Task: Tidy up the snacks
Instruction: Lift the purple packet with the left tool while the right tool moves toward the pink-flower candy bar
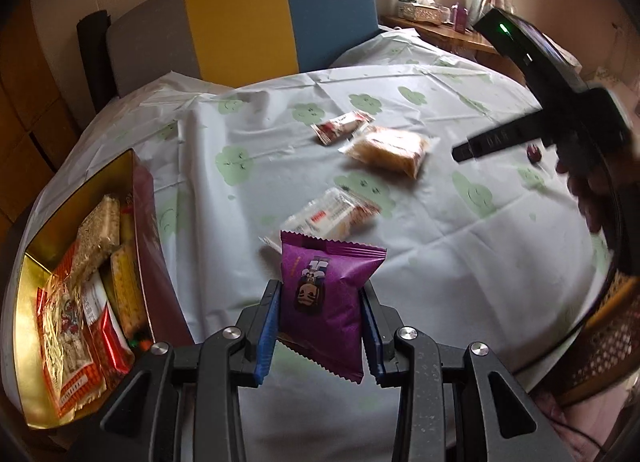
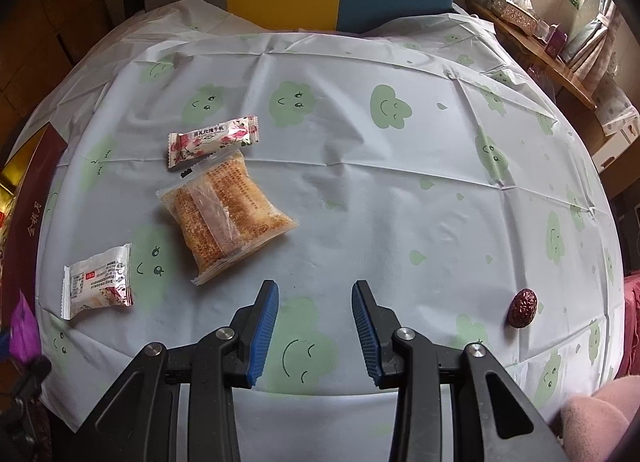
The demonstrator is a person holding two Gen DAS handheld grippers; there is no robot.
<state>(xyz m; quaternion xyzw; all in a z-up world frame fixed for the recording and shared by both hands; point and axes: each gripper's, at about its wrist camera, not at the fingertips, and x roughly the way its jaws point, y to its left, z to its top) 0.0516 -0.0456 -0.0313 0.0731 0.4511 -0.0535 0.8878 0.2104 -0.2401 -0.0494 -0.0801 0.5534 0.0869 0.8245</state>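
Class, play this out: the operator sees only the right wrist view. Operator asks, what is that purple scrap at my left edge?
Observer: A purple snack packet, clamped in the left hand-held gripper.
Operator: Where might it go?
Observer: Probably into the gold-lined box left of it, which already holds snacks.
Operator: Is that box full?
Observer: Its near half is crowded with packets; the far end shows bare gold lining.

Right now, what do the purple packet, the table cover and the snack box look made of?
Purple packet: matte plastic or foil film, crimped zigzag ends, creased where the left tongs pinch it.
Table cover: thin plastic sheet, fold creases, faint sheen.
Snack box: probably card, maroon outside, shiny gold lining.
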